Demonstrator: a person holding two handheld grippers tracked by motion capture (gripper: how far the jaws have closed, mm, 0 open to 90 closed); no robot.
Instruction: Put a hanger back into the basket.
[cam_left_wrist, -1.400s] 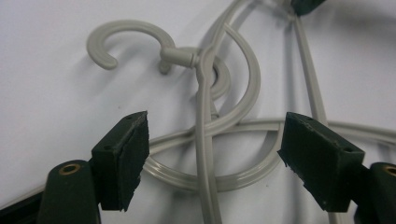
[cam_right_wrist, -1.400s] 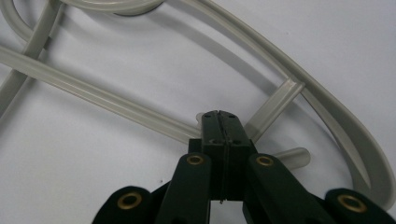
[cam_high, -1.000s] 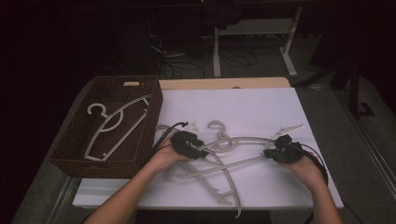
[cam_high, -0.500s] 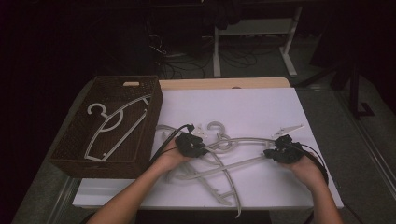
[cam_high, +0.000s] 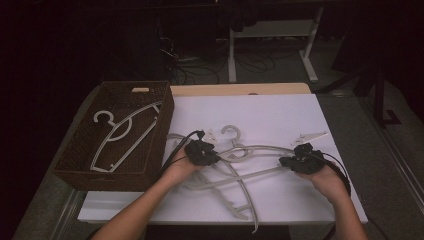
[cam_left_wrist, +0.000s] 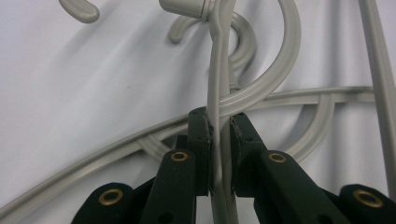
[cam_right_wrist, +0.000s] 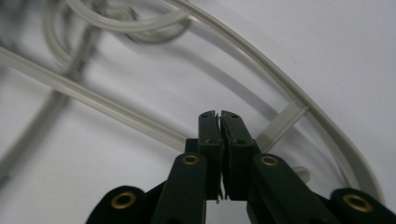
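While both hands rest on the white table (cam_high: 280, 110), we work on a tangle of pale grey plastic hangers (cam_high: 235, 170) lying just right of the brown wicker basket (cam_high: 75, 160). Our left gripper (cam_high: 212, 156) sits at the end of the tangle nearest the basket; in the left gripper view its jaws have just been closing and now clamp a thin upright bar of a hanger (cam_left_wrist: 218, 93) between the pads, directly below that hanger's curved hook (cam_left_wrist: 280, 60). Our right gripper (cam_high: 286, 161) sits at the end of the tangle farthest from the basket. In the right gripper view the right gripper's (cam_right_wrist: 219, 116) jaws stand together with almost no gap between them, and nothing is visibly held; a curved hanger arm (cam_right_wrist: 261, 70) lies on the table beyond the tips. Inside the basket lies one more hanger (cam_high: 120, 135), flat on the bottom, well apart from both grippers.
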